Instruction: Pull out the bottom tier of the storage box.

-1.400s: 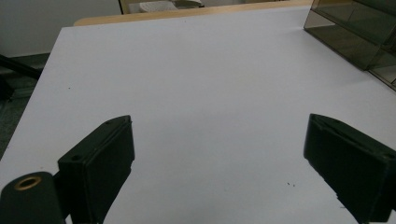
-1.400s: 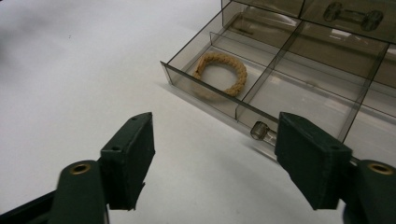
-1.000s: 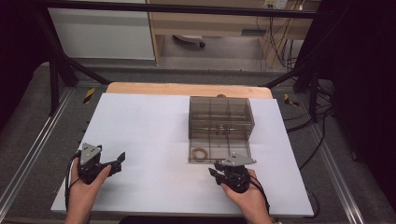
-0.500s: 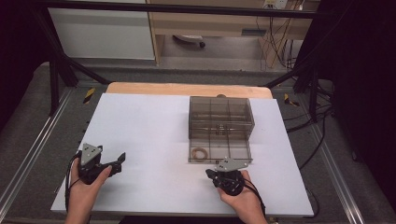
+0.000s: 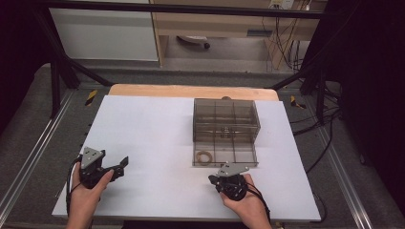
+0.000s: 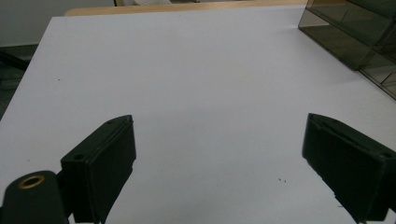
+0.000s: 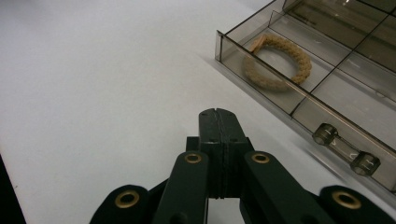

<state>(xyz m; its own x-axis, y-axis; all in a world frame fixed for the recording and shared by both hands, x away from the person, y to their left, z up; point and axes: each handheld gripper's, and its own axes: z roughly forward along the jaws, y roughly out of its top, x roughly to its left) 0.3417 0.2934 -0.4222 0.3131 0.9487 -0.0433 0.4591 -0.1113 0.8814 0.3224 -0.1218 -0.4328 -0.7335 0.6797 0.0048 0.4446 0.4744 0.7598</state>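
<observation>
In the high view, a white counter (image 5: pixel 157 138) fills the middle of the frame, with a strip of bare wood along its upper edge. Right of centre stands a smoky, see-through drawer box (image 5: pixel 226 125), its bottom drawer (image 5: pixel 224 153) pulled out toward the lower edge of the frame. A rope ring (image 5: pixel 205 156) lies flat in the drawer's lower-left compartment.

The right gripper (image 5: pixel 212 178) sits at lower centre-right, just below the drawer's front wall and apart from it. Its jaws are pressed together with nothing between them, and they have just been closing. In the right gripper view the rope ring (image 7: pixel 276 61) shows at upper right behind the drawer's clear front wall, and the clear bar handle (image 7: pixel 345 149) on that wall lies at right, beside the jaws rather than between them. That wall stands between the jaws and the ring.

The left gripper (image 5: pixel 123 164) rests at lower left, well apart from the box. Its jaws are spread wide over bare counter, holding nothing; in the left gripper view a corner of the drawer box (image 6: pixel 355 32) shows at upper right.
</observation>
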